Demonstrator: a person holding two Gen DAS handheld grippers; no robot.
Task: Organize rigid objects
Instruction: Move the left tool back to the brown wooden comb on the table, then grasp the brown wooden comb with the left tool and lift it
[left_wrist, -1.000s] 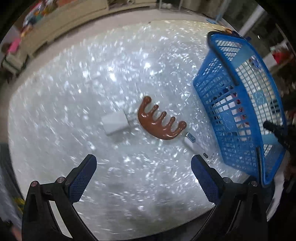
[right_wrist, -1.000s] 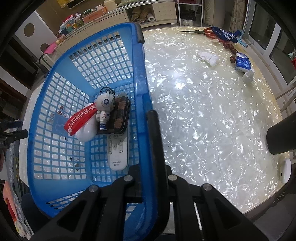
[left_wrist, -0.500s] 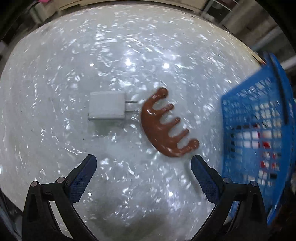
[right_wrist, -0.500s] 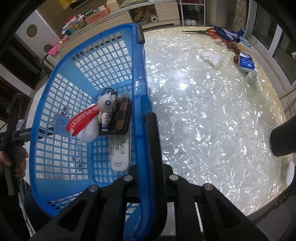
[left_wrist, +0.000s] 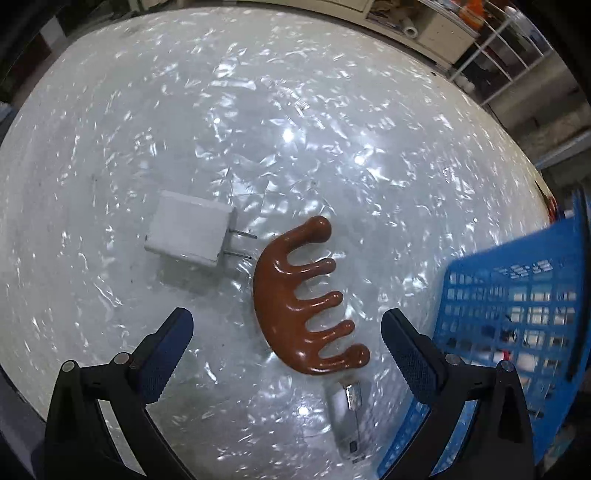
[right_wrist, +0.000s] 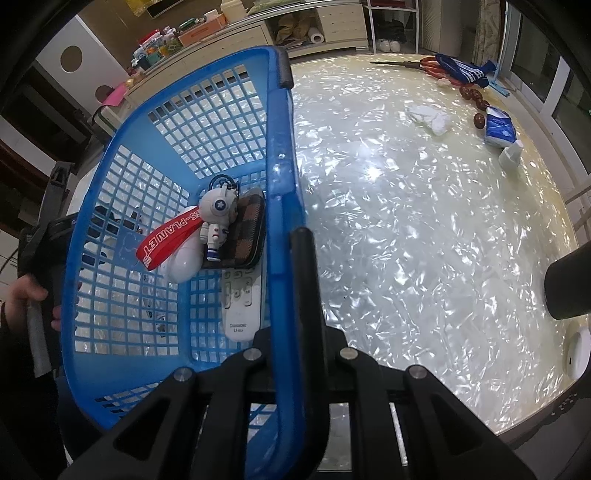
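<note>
Since a second ago the left gripper (left_wrist: 286, 334) has closed in on the brown comb (left_wrist: 297, 297), which now lies between its spread blue-padded fingers (left_wrist: 168, 349), untouched; the basket has slid off to the right edge of that view. Left of the comb and ahead of the left finger lies a white charger (left_wrist: 188, 234), its two prongs pointing at the comb, just short of it. Below the comb's lowest tooth, near the right finger, sits a small silvery device (left_wrist: 349, 417), blurred. Right of the tongs stands the blue basket (left_wrist: 517, 314).

Seen from the right wrist, the right gripper (right_wrist: 291, 332) is clenched on the basket's rim (right_wrist: 282, 177). Left of those tongs, inside the basket, lie a red strap (right_wrist: 170, 238), an astronaut figure (right_wrist: 216, 221), a checked case (right_wrist: 249, 230) and a white remote (right_wrist: 242, 299). Right of them stretches the pearly table (right_wrist: 424, 240), with a blue packet (right_wrist: 499, 129) far off
</note>
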